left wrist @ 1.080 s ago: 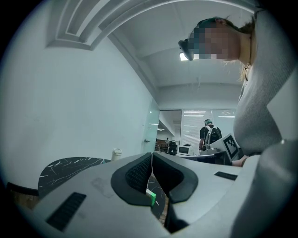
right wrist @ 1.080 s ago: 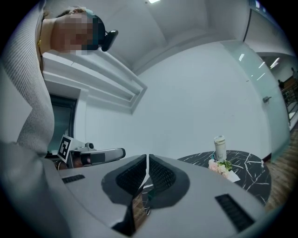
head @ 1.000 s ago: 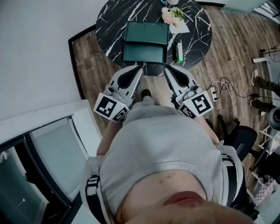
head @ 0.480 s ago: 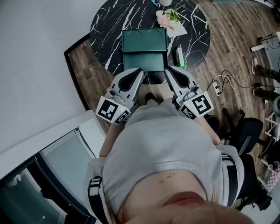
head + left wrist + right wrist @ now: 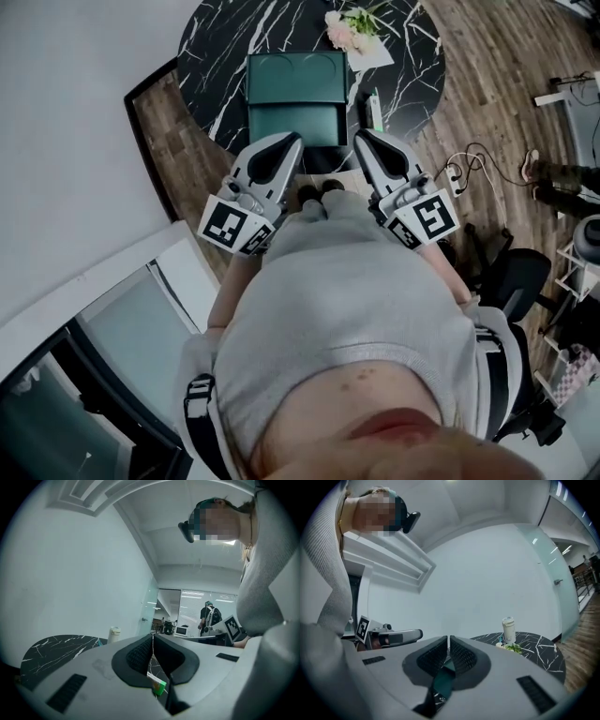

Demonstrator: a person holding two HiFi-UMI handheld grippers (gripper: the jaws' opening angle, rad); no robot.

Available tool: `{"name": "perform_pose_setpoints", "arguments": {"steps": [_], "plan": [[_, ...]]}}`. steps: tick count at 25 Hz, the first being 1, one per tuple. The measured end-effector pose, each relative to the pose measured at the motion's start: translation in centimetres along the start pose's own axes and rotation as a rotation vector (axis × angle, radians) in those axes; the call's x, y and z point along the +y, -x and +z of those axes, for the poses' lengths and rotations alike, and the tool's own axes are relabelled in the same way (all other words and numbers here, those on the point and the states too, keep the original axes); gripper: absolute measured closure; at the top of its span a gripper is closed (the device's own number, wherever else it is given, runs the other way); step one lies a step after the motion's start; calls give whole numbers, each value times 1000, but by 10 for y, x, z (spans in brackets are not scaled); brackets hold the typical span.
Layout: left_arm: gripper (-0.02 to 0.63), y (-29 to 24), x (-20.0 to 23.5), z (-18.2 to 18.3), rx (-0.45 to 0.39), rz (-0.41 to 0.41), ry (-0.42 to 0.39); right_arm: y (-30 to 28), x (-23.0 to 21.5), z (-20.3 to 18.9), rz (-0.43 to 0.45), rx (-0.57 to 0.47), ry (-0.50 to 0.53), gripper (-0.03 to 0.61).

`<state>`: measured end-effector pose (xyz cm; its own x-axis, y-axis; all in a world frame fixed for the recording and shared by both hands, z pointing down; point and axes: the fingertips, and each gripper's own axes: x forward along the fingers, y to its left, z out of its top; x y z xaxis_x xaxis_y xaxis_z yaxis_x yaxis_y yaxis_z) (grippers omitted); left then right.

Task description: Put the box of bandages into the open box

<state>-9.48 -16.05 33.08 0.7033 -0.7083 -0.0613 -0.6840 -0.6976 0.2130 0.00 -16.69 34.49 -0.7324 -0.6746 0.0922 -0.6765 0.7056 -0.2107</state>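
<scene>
A dark green open box lies on the round black marble table, its lid folded back. The small white and green box of bandages lies just right of it, and shows through the left jaws' gap. My left gripper hovers at the table's near edge before the green box, shut and empty. My right gripper is beside it, close to the bandage box, also shut and empty. The green box shows below its jaws.
Pink flowers on a white cloth and a white cup stand at the table's far side. Cables and an office chair are on the wooden floor to the right. A glass partition is on the left. A person stands far off.
The head view has drifted, so the table sits further left and higher. Both grippers stay shut, side by side at the table's near edge, slightly nearer the green box.
</scene>
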Motion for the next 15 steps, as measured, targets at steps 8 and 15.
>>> {"name": "perform_pose_setpoints", "arguments": {"steps": [8, 15], "plan": [[600, -12, -2, -4, 16, 30, 1, 5, -35, -8, -60, 31, 25, 505], [600, -23, -2, -11, 46, 27, 4, 12, -60, -23, -140, 57, -15, 502]]}}
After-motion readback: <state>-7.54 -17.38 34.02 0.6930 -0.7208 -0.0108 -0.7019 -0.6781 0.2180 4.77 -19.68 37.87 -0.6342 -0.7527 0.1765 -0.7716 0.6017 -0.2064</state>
